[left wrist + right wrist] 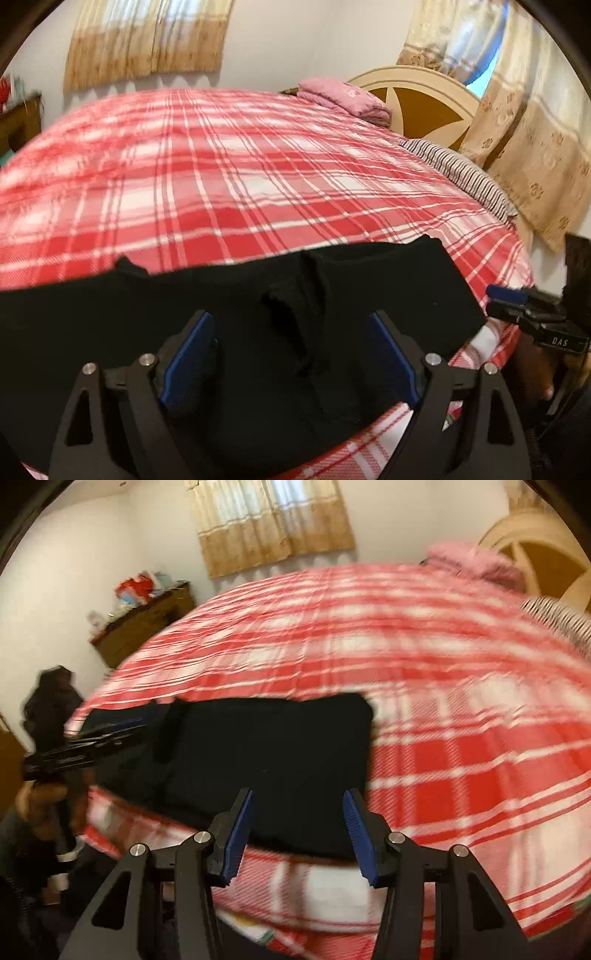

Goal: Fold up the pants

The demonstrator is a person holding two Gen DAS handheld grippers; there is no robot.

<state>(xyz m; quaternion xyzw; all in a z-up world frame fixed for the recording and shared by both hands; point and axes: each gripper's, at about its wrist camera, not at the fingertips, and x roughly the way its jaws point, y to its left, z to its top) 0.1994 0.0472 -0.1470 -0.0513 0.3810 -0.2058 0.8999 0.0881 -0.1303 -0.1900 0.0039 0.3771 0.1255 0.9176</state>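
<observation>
Black pants [258,314] lie spread flat near the front edge of a bed with a red and white plaid cover [240,166]. My left gripper [291,325] is open just above the pants, its blue pads on either side of a fold. My right gripper [297,805] is open and empty over the near edge of the pants [266,757]. The right gripper also shows at the right of the left wrist view [517,306]. The left gripper shows at the left of the right wrist view [99,738], over the pants' left end.
Folded pink bedding [343,98] and a striped pillow [461,173] lie by the headboard [424,96]. A wooden dresser [144,624] with clutter stands by the far wall. Curtains [535,147] hang at the right. A dark garment [51,701] hangs at the left.
</observation>
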